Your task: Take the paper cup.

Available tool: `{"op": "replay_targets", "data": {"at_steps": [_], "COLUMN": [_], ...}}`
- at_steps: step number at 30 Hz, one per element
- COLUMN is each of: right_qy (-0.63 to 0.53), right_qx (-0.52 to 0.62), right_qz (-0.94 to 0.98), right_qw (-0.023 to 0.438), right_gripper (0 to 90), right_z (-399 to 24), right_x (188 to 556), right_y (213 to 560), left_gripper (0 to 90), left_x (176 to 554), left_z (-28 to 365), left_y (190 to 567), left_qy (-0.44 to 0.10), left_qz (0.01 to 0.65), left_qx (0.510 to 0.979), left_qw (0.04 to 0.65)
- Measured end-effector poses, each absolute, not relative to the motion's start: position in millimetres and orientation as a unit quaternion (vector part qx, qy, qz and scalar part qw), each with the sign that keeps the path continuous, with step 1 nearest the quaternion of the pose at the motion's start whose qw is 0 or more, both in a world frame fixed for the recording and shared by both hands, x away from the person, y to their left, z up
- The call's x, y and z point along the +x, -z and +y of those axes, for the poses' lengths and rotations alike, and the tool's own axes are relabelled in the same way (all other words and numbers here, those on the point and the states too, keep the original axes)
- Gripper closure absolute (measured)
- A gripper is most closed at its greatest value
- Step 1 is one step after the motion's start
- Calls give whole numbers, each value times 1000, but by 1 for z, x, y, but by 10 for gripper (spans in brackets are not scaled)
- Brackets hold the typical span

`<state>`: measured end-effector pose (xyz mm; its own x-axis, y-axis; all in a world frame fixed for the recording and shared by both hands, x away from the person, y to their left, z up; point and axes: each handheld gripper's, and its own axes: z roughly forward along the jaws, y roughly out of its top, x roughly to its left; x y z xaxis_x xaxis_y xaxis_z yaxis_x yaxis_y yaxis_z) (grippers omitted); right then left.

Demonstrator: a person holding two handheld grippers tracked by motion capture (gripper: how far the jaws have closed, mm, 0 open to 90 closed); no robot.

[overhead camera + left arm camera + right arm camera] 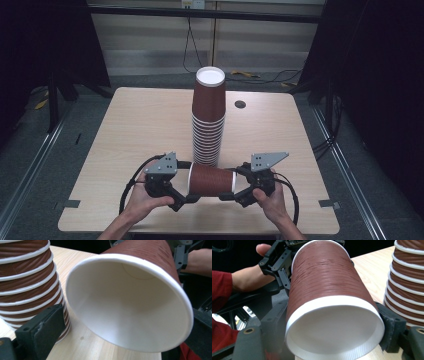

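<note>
A brown ribbed paper cup lies level above the table's near edge, between my two grippers. Its white base end sits between the pads of my right gripper, which is shut on it. Its open mouth faces my left gripper, whose jaws stand open on either side of the rim; the one visible fingertip is clear of the cup. A tall stack of like cups, upside down, stands just behind the held cup.
The light wooden table has a small dark cable hole at the back right. The stack is close beside the right gripper's jaw. Dark curtains and floor rails flank the table.
</note>
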<state>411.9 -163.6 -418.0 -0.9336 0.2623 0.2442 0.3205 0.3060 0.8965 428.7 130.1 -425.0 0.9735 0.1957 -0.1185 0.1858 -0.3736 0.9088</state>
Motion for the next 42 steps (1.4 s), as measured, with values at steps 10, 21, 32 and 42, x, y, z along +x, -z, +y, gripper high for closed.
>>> {"op": "replay_targets", "data": {"at_steps": [10,21,32,42], "right_qy": [565,567,551,544], "right_qx": [-175,-166,-153,-148], "right_qz": [-806,-806,-818,-824], "right_qw": [33,36,52,60], "right_gripper": [233,232,229,212], "right_z": [-160,-158,-156,-154], "right_x": [412,412,414,415], "right_y": [419,420,426,429], "left_gripper": [7,4,34,41], "left_x": [426,426,423,422], "left_z": [124,122,123,124], "left_y": [425,423,420,419], "left_qy": [-5,5,-13,-15], "left_qz": [111,105,82,76], "left_qx": [827,822,831,837], "left_qw": [552,559,550,541]}}
